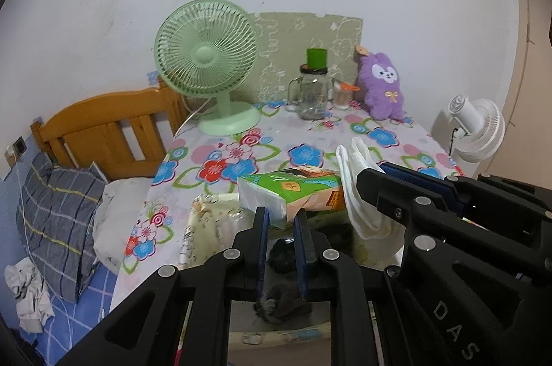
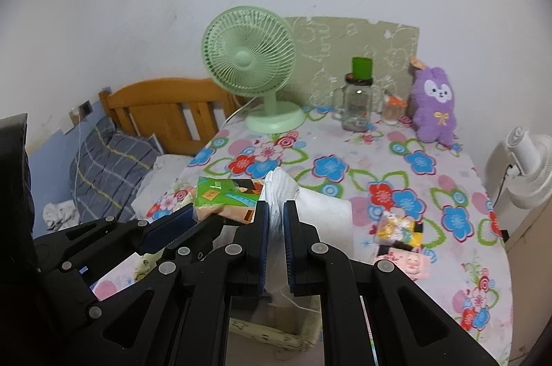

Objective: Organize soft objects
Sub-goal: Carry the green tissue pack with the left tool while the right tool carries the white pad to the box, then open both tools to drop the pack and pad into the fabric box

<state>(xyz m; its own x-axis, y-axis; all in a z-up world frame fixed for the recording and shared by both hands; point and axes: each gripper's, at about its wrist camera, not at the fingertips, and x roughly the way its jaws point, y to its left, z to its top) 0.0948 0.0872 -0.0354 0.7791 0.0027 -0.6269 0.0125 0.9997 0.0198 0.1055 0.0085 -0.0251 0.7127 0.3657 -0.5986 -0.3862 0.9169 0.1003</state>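
Note:
My left gripper [image 1: 281, 214] is shut on a green and orange tissue pack [image 1: 293, 190] and holds it above a fabric storage bin [image 1: 207, 214] at the near table edge. The pack also shows in the right wrist view [image 2: 226, 196]. Dark soft items [image 1: 283, 257] lie in the bin below. My right gripper [image 2: 275, 210] is shut on a white tissue [image 2: 279, 190], also seen in the left wrist view [image 1: 355, 179]. A white paper roll [image 2: 324, 207] lies just behind it. A purple plush rabbit [image 2: 434, 103] stands at the table's back right.
A green desk fan [image 2: 252, 65], a glass jar with a green cap [image 2: 358, 100] and a small cup [image 2: 391, 110] stand at the back of the floral table [image 2: 448, 186]. Small colourful packets [image 2: 400, 234] lie on the right. A bed with a wooden headboard [image 1: 103, 131] is left; a white fan [image 2: 528, 165] is right.

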